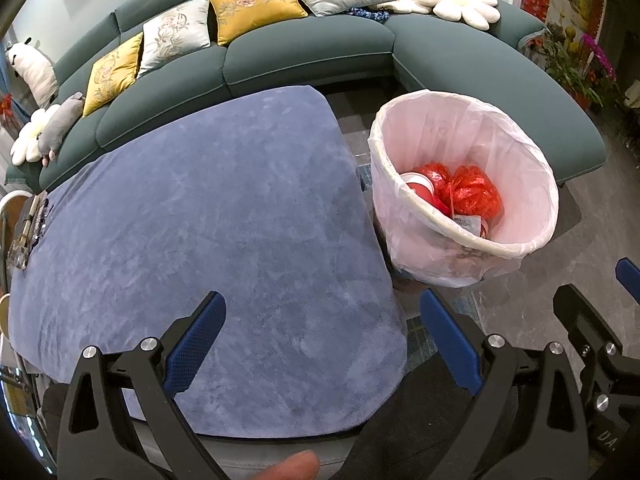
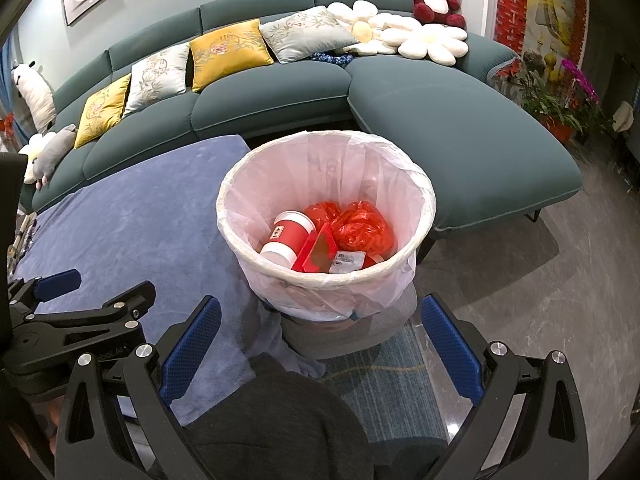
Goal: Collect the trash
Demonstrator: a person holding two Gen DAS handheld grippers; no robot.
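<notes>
Trash binned; table surface shows no remaining litter; both grippers empty.

The teal sofa backs the scene; before it the blue-covered table lies bare across its main surface, with only a few small unidentified items at its far left edge. The lined bin stands on the floor just beside the table's corner and holds a red-and-white cup, crumpled red plastic and a small white packet. Left gripper and right gripper hang with fingers spread wide, gripping nothing. Judgement: collection appears near complete; recommend checking the left-edge items, and releasing anything further directly over the bin mouth.
</notes>
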